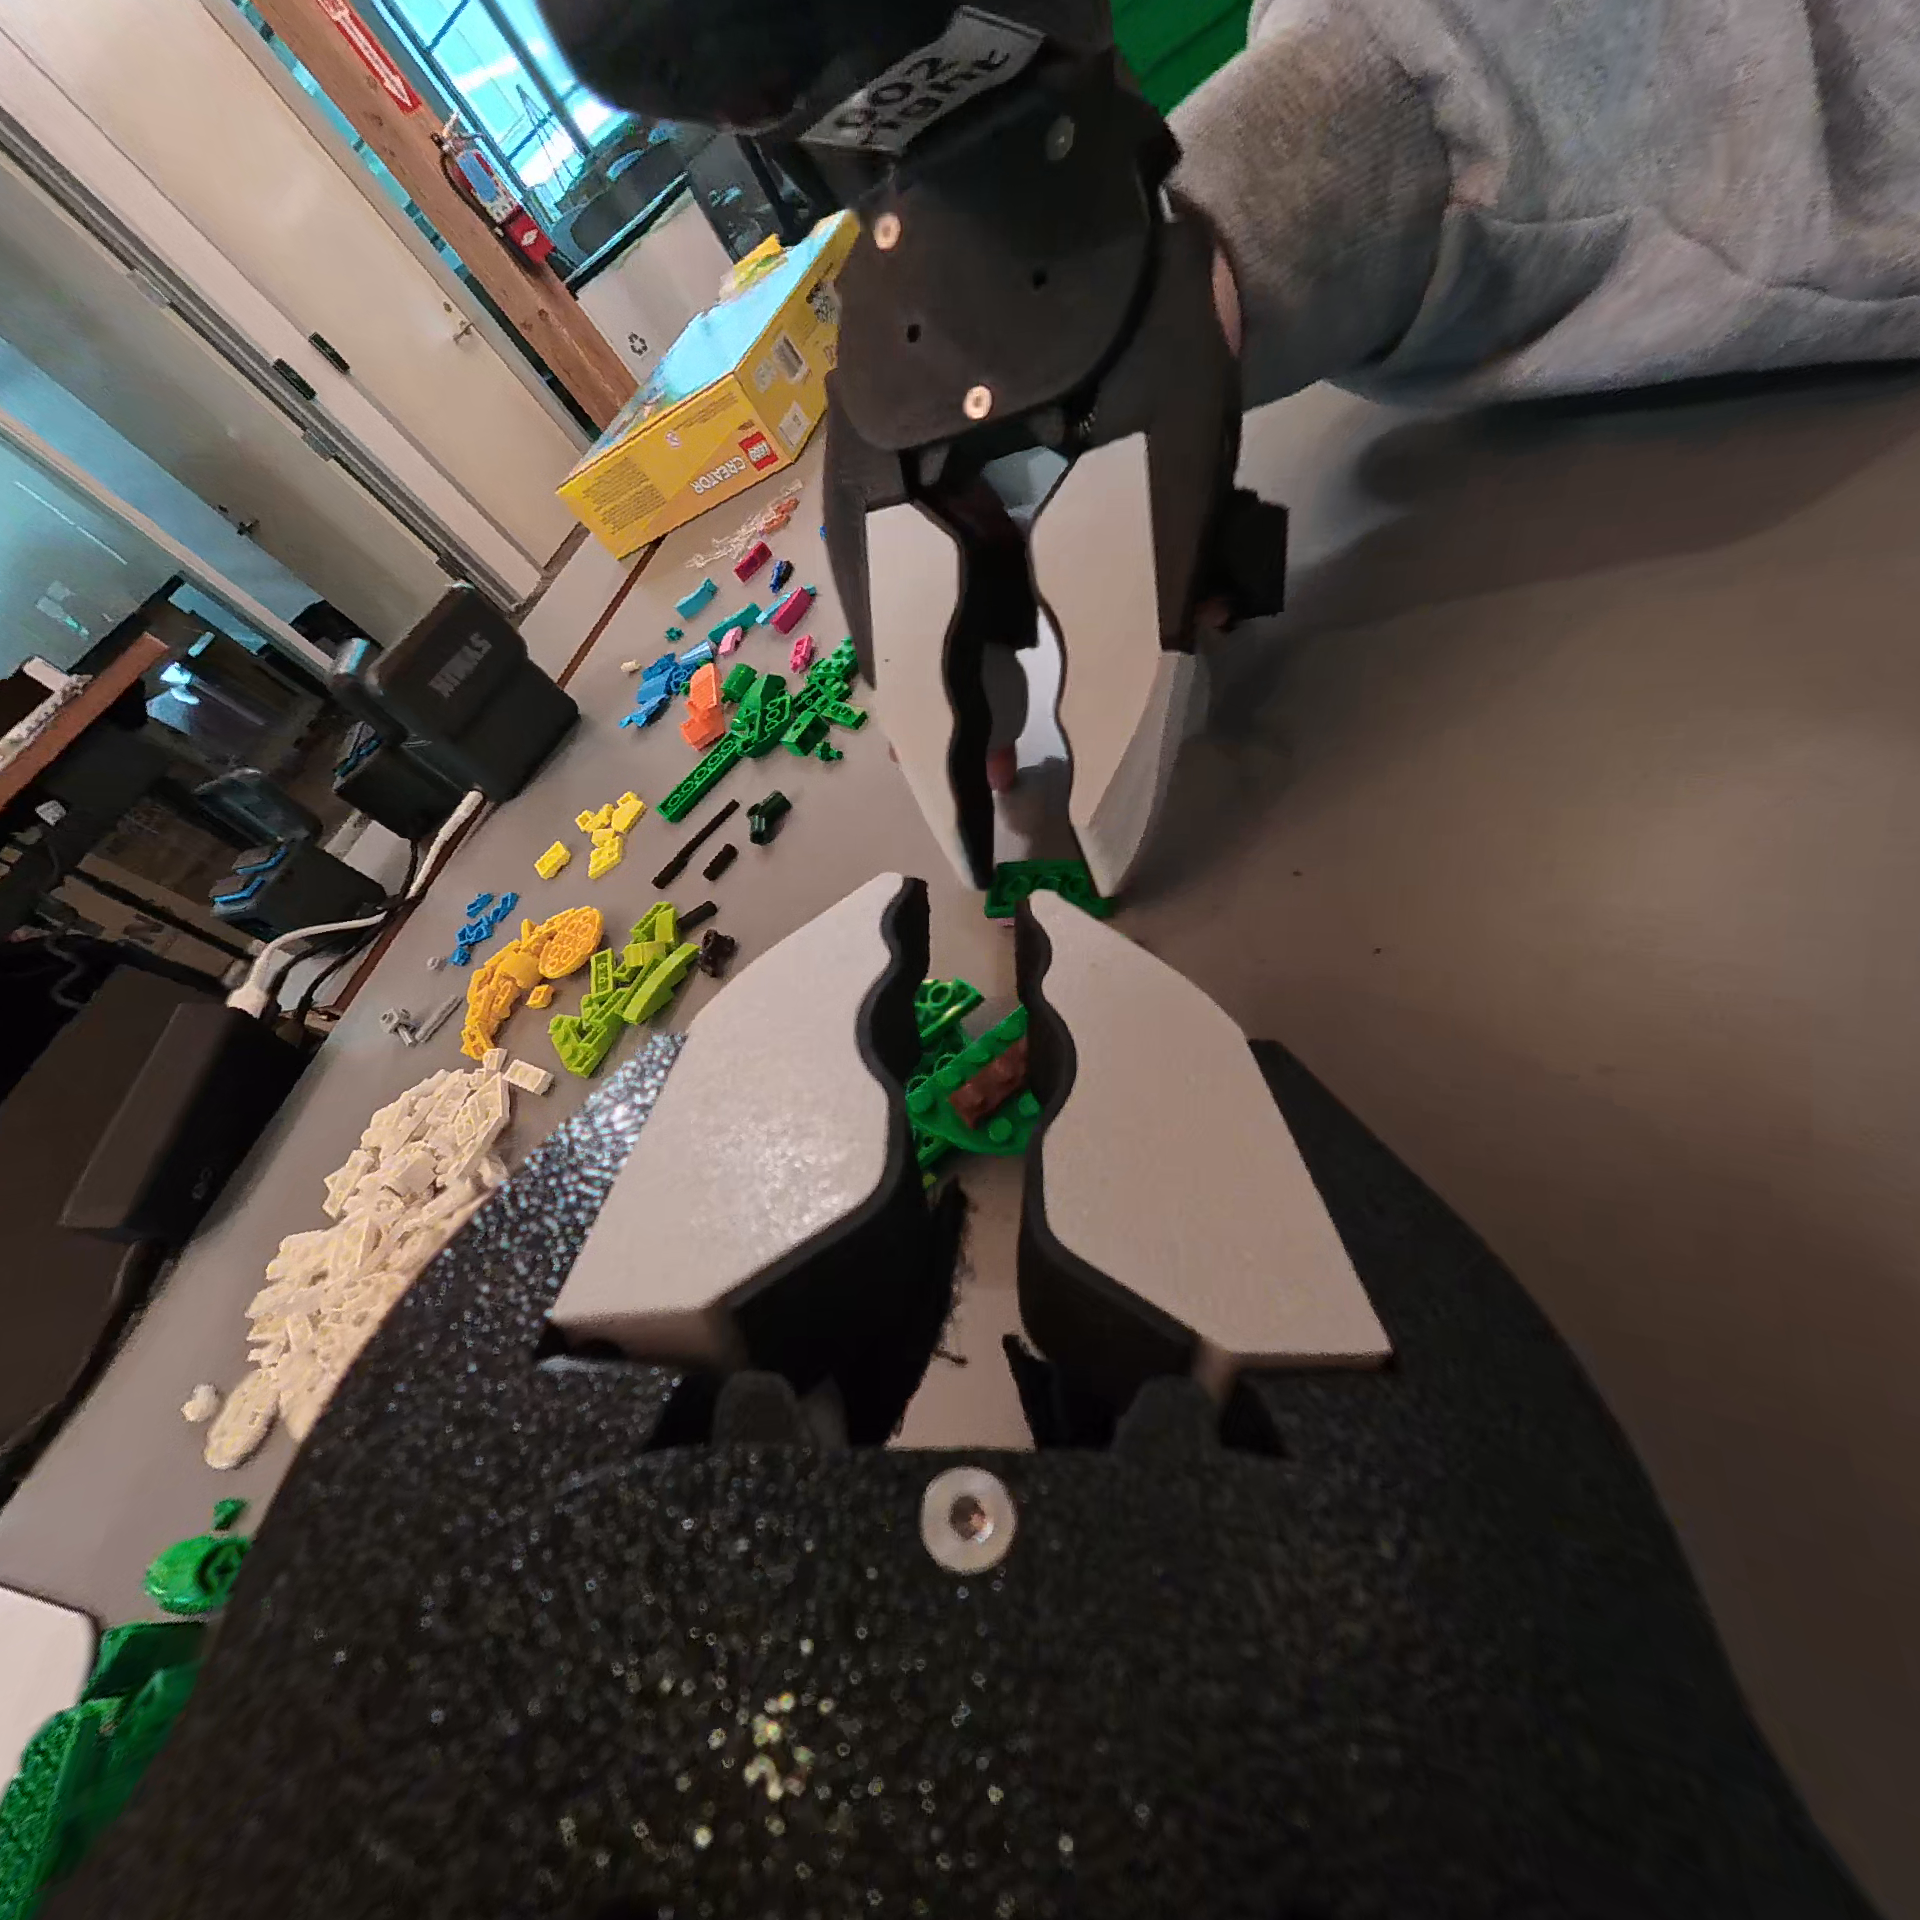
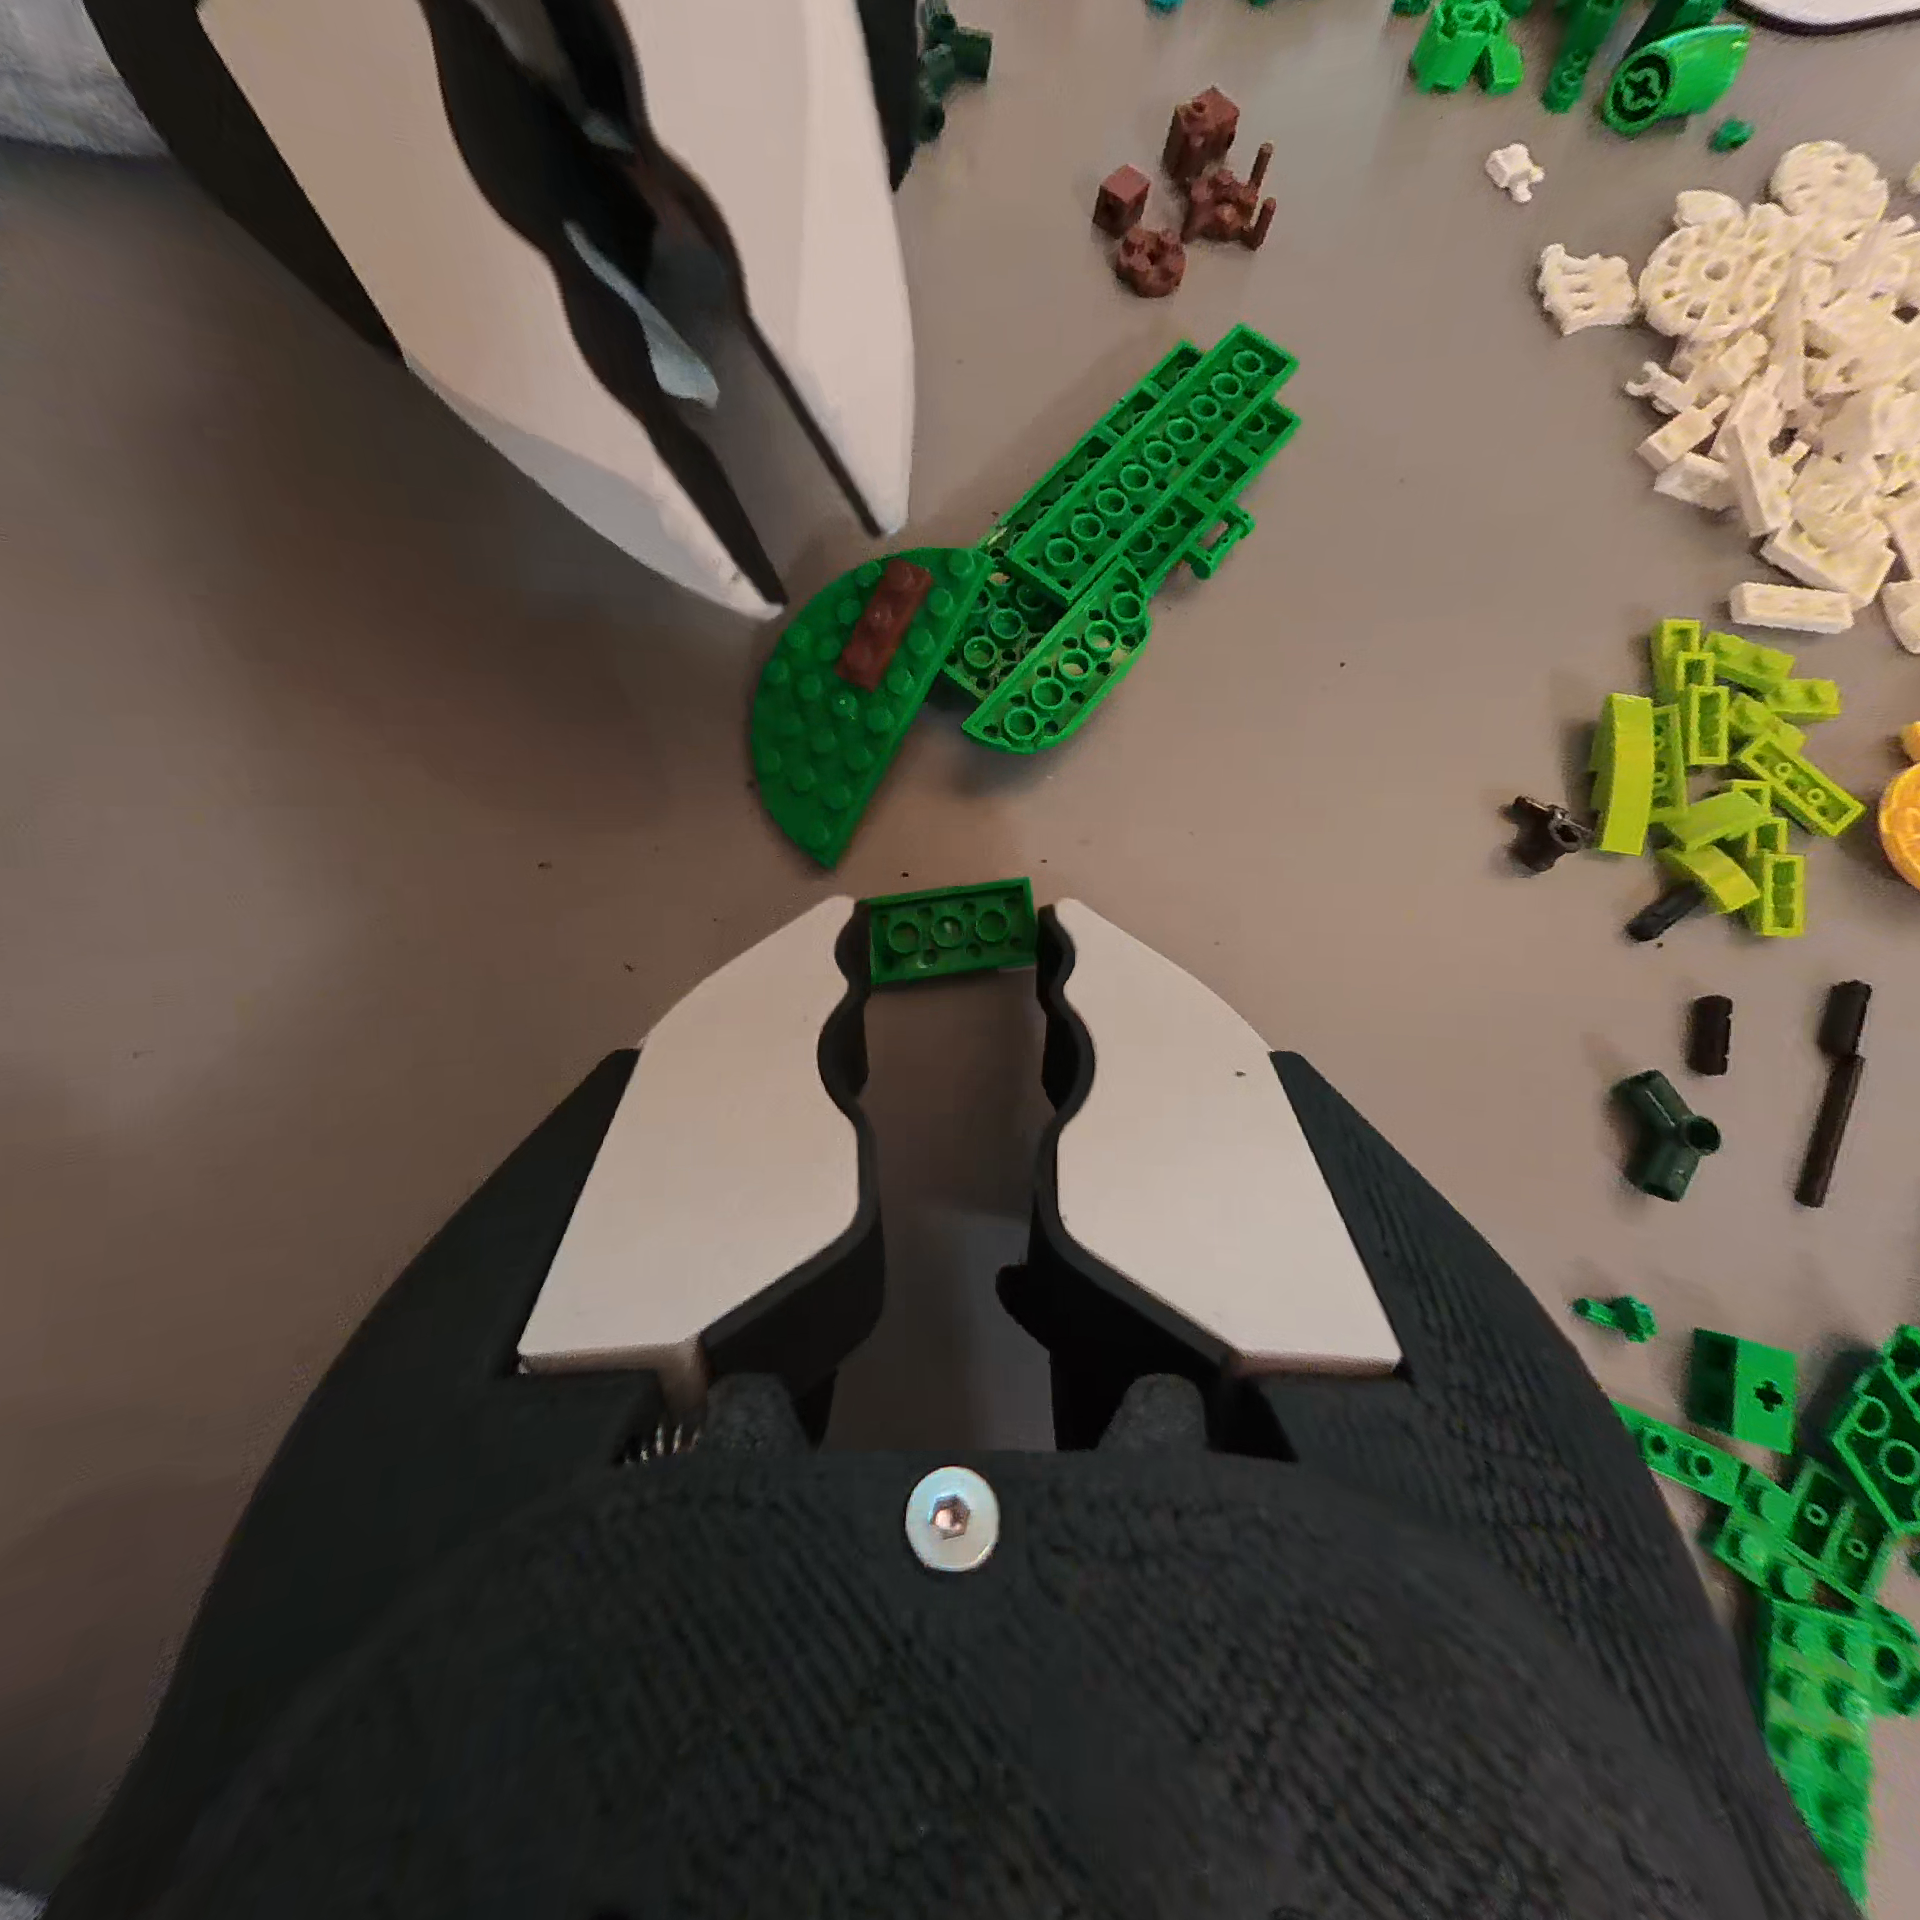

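Right gripper [image 2: 951, 914] has a small green plate [image 2: 951, 932], underside up, between its tips; jaws part-open, both pads against the plate's ends, gripping it just above the grey table [image 2: 312, 727]. Left gripper [image 1: 971, 935] at 11 o'clock, jaws narrow, nothing pinched, tips over the green half-round plate [image 2: 821, 707] w/ brown strip [image 2: 883, 623].

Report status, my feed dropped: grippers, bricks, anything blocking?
Right gripper clamps small green plate on table. Left gripper narrowly open, empty, at edge of half-round green plate. Nothing between them.
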### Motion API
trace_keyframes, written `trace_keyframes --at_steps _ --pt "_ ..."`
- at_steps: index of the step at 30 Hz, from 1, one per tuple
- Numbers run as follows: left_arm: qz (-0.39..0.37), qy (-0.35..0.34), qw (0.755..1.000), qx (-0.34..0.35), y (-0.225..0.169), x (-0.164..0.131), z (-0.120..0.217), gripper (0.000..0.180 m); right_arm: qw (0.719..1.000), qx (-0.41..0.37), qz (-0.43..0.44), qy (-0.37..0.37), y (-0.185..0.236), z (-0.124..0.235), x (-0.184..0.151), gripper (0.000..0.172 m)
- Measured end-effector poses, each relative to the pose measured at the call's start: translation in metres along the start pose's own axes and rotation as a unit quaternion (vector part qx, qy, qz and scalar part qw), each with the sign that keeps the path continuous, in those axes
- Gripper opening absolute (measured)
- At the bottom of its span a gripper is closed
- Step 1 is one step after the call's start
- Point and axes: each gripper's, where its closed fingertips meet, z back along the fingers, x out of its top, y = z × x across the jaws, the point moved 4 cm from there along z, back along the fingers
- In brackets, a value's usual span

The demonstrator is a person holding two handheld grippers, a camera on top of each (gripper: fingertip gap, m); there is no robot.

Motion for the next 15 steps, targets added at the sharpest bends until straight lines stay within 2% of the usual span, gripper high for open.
trace_keyframes --at_steps 2,5,7,9,12,15 --pt "0.035 -0.005 0.999 0.005 0.004 0.000 0.000 0.014 1.000 -0.010 0.022 -0.009 0.000 0.002 0.003 0.021" --pt "0.107 -0.015 0.994 0.012 0.013 -0.001 0.001 0.012 0.994 -0.048 0.063 -0.078 -0.003 0.010 0.019 0.000" --pt "0.147 -0.023 0.989 0.017 0.020 -0.001 0.003 0.013 0.988 -0.062 0.074 -0.118 -0.003 0.017 0.028 0.000" --pt "0.174 -0.037 0.984 0.015 0.024 0.000 0.006 0.013 0.989 -0.067 0.061 -0.118 -0.006 0.021 0.029 0.000" --pt "0.191 -0.044 0.981 0.017 0.027 0.000 0.007 0.013 0.997 -0.006 0.014 -0.075 0.000 0.017 0.017 0.027" --pt "0.177 -0.037 0.983 0.014 0.024 -0.001 0.006 0.013 1.000 0.011 0.007 -0.007 0.005 0.008 0.003 0.031"
